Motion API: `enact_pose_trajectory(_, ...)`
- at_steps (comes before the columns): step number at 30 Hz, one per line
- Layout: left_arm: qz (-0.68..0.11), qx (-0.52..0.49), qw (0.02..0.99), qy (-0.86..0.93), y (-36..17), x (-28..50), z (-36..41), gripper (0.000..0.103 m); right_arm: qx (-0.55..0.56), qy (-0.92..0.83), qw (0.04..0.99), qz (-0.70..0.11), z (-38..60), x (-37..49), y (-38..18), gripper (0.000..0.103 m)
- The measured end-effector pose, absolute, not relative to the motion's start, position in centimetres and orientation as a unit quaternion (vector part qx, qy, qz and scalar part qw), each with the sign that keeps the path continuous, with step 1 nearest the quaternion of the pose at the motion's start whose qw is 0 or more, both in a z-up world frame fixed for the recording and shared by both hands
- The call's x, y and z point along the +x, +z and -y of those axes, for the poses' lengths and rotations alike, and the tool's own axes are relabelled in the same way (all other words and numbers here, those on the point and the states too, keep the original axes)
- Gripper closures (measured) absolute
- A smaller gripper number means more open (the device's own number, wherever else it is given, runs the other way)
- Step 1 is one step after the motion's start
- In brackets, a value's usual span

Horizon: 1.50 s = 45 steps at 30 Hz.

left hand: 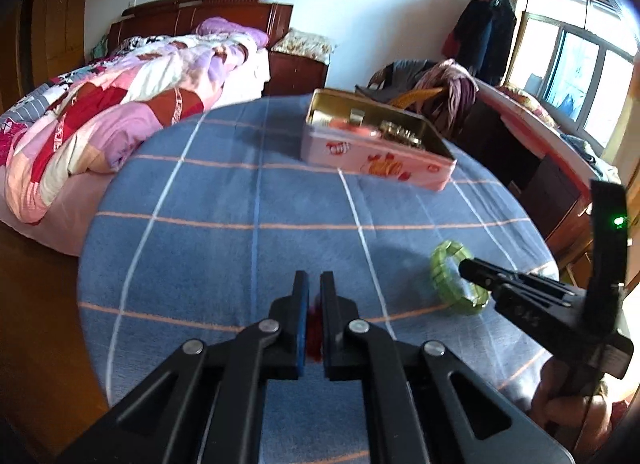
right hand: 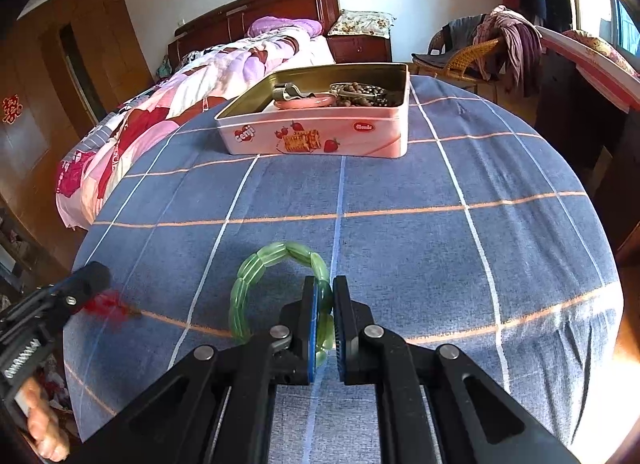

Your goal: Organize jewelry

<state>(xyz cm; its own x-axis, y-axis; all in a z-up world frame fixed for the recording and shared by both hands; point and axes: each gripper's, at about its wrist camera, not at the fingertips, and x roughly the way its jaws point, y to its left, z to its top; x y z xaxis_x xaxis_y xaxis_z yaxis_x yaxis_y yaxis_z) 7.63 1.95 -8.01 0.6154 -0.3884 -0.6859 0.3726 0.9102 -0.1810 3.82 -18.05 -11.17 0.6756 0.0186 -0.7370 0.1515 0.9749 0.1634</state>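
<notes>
A pink open tin [right hand: 320,140] with jewelry inside stands at the far side of a blue checked tablecloth [right hand: 400,192]; it also shows in the left wrist view [left hand: 376,160]. My right gripper [right hand: 324,288] is shut on a green bead bracelet [right hand: 260,268], which rests on the cloth; in the left wrist view the bracelet [left hand: 452,276] lies at the right with the right gripper [left hand: 466,266] on it. My left gripper [left hand: 314,280] is shut on a red tasselled piece [left hand: 314,332], seen at the left of the right wrist view [right hand: 108,304].
A bed with a patchwork quilt [left hand: 100,116] stands left of the table. A wicker chair with clothes [right hand: 480,52] and a desk [left hand: 540,144] stand behind and to the right. The tin holds a pink bangle [right hand: 308,102] and brown beads [right hand: 360,94].
</notes>
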Motion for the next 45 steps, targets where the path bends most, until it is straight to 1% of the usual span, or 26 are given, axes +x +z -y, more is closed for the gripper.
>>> enact_pose_trajectory(13,-0.371,-0.014,0.902,-0.222,-7.1,7.0,-4.1,0.097,0.1,-0.039,0.912,-0.397,17.8,3.6,-10.9,0.097)
enact_pose_trajectory(14,-0.375,-0.005,0.9,-0.223,-7.3,6.8,-4.0,0.096,0.1,-0.038,0.912,-0.396,17.8,3.6,-10.9,0.097)
enact_pose_trajectory(15,-0.38,0.0,0.897,-0.226,-7.5,6.7,-4.0,0.093,0.1,-0.038,0.912,-0.396,17.8,3.7,-10.9,0.097)
enact_pose_trajectory(16,-0.388,0.004,0.893,-0.229,-7.7,6.6,-3.9,0.073,0.101,-0.038,0.912,-0.396,17.9,3.7,-10.9,0.097)
enact_pose_trajectory(17,-0.401,0.009,0.888,-0.227,-8.1,6.5,-3.8,0.034,0.103,-0.038,0.911,-0.397,17.9,3.7,-11.0,0.097)
enact_pose_trajectory(18,-0.407,0.012,0.887,-0.22,-8.3,6.3,-3.8,0.018,0.103,-0.038,0.911,-0.398,17.9,3.7,-11.0,0.097)
enact_pose_trajectory(19,-0.404,0.012,0.888,-0.218,-8.4,5.9,-3.8,0.01,0.106,-0.038,0.911,-0.398,18.0,3.7,-11.0,0.097)
enact_pose_trajectory(21,-0.399,0.025,0.89,-0.218,-8.5,5.3,-3.6,0.011,0.111,-0.036,0.91,-0.398,18.1,3.7,-11.0,0.097)
enact_pose_trajectory(22,-0.399,0.039,0.892,-0.211,-8.7,5.1,-3.4,0.018,0.112,-0.035,0.909,-0.399,18.2,3.7,-11.0,0.097)
enact_pose_trajectory(23,-0.403,0.053,0.89,-0.206,-9.0,5.1,-3.1,0.031,0.113,-0.035,0.909,-0.4,18.2,3.8,-11.0,0.097)
enact_pose_trajectory(25,-0.417,0.065,0.881,-0.213,-9.7,5.2,-2.7,0.043,0.114,-0.034,0.909,-0.4,18.3,3.8,-11.1,0.097)
enact_pose_trajectory(28,-0.429,0.056,0.879,-0.198,-10.8,5.4,-2.6,0.045,0.115,-0.034,0.909,-0.4,18.4,3.8,-11.1,0.097)
enact_pose_trajectory(29,-0.426,0.05,0.882,-0.196,-10.9,5.4,-2.6,0.048,0.115,-0.034,0.909,-0.4,18.4,3.8,-11.1,0.097)
enact_pose_trajectory(30,-0.426,0.048,0.882,-0.196,-10.9,5.3,-2.6,0.055,0.115,-0.033,0.908,-0.401,18.4,3.8,-11.1,0.097)
enact_pose_trajectory(31,-0.429,0.045,0.88,-0.197,-11.1,5.4,-2.5,0.08,0.115,-0.034,0.908,-0.4,18.4,3.8,-11.1,0.097)
enact_pose_trajectory(32,-0.436,0.041,0.877,-0.198,-11.4,5.6,-2.6,0.097,0.115,-0.034,0.908,-0.4,18.4,3.8,-11.1,0.097)
enact_pose_trajectory(37,-0.426,0.044,0.878,-0.213,-10.9,5.0,-2.5,0.097,0.115,-0.033,0.909,-0.399,18.4,3.8,-11.1,0.097)
enact_pose_trajectory(45,-0.369,0.017,0.899,-0.234,-6.7,4.7,-2.8,0.097,0.123,-0.034,0.92,-0.37,18.4,2.6,-9.4,0.097)
